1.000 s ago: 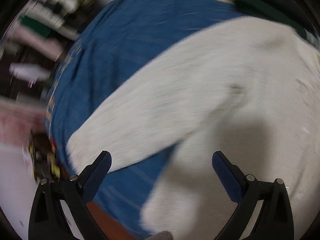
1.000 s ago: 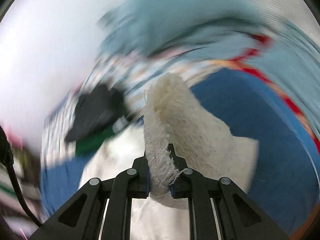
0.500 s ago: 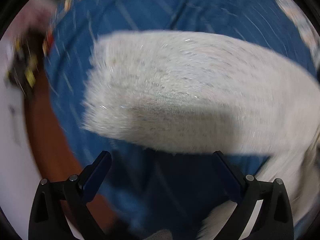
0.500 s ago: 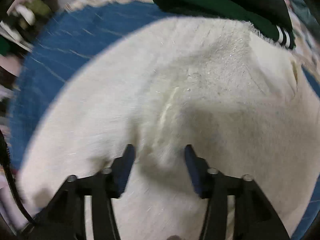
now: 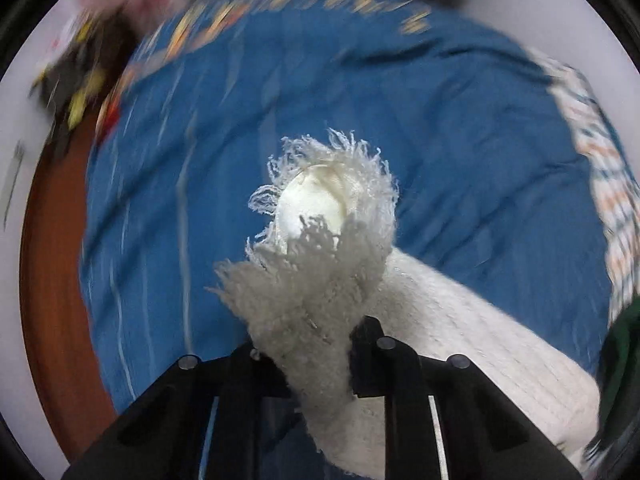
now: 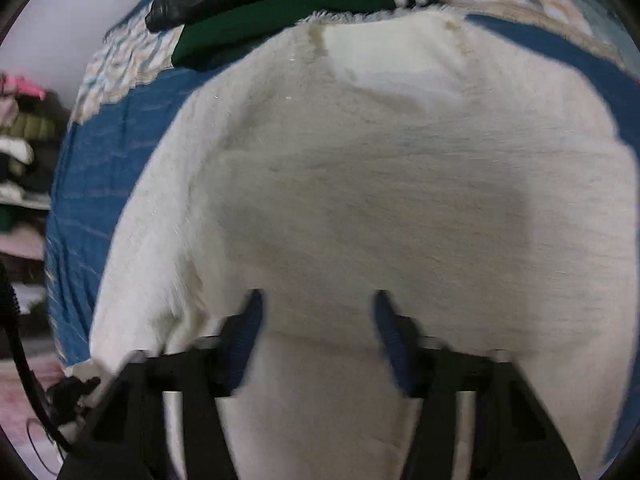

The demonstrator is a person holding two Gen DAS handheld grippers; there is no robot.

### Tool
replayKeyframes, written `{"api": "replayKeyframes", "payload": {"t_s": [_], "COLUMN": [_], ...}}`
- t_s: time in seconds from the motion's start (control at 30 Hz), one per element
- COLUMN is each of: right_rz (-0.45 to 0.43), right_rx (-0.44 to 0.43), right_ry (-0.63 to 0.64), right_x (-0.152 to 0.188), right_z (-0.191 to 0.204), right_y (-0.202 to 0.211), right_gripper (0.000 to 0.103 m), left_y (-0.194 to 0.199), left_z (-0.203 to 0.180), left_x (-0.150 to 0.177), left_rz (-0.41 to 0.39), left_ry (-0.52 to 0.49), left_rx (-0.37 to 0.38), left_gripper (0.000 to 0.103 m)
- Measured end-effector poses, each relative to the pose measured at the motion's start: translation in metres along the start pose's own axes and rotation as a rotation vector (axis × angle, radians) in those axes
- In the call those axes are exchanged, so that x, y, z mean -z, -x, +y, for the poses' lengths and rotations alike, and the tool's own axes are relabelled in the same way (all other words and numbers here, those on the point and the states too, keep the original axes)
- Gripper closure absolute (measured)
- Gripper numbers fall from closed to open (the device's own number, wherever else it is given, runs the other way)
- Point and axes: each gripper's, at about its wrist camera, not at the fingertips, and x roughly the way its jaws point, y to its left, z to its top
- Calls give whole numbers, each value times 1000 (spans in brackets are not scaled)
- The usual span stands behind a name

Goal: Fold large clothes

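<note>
A fluffy white sweater (image 6: 360, 184) lies spread on a blue bedspread (image 6: 80, 184). In the left wrist view my left gripper (image 5: 308, 344) is shut on the sweater's sleeve cuff (image 5: 320, 264) and holds it lifted above the blue bedspread (image 5: 440, 140); the cuff's open end faces the camera. The rest of the sleeve (image 5: 460, 340) trails down to the right. My right gripper (image 6: 316, 320) is open and empty, its jaws apart just above the sweater's body.
A black and green garment (image 6: 280, 4) lies at the sweater's far edge; it also shows in the left wrist view (image 5: 624, 360). Stacked clothes (image 6: 20, 152) sit on shelves at left. The brown bed edge (image 5: 52, 300) runs along the left.
My left gripper went from open above the sleeve to shut on its cuff and lifted it. My right gripper let go of the sleeve it held and now hovers open over the sweater.
</note>
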Motion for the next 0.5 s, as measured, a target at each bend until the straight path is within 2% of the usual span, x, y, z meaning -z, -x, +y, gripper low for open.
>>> {"api": "replayKeyframes", "payload": {"t_s": [0.07, 0.1, 0.13, 0.17, 0.2, 0.27, 0.3, 0.33, 0.4, 0.5], "right_rz": [52, 105, 92, 84, 89, 94, 77, 53, 3, -42], "right_rx": [-58, -55, -31, -14, -5, 13, 37, 71, 102, 147], "right_ry": [-18, -34, -26, -11, 2, 49, 67, 80, 83, 52], "right_x": [-6, -8, -9, -12, -14, -12, -10, -7, -1, 5], "right_z": [11, 15, 18, 24, 29, 31, 32, 28, 8, -33], "right_y": [-34, -59, -69, -71, -68, -51, -42, -29, 3, 41], "right_gripper": [69, 70, 70, 71, 71, 70, 65, 48, 26, 24], "left_y": [18, 31, 42, 53, 74, 104, 119, 135, 162, 204], "left_z": [-10, -22, -30, -29, -47, -73, -84, -95, -122, -172], "left_x": [-15, -15, -16, -16, 1, 10, 16, 24, 50, 111], "left_rz": [-83, -121, -153, -192, -224, -302, -335, -371, -425, -459], "left_ry": [-91, -138, -178, -224, -266, -370, -408, -458, -556, -693], "left_rx": [10, 12, 8, 14, 17, 11, 20, 16, 46, 119], "left_gripper": [90, 90, 90, 90, 90, 90, 91, 91, 91, 91]}}
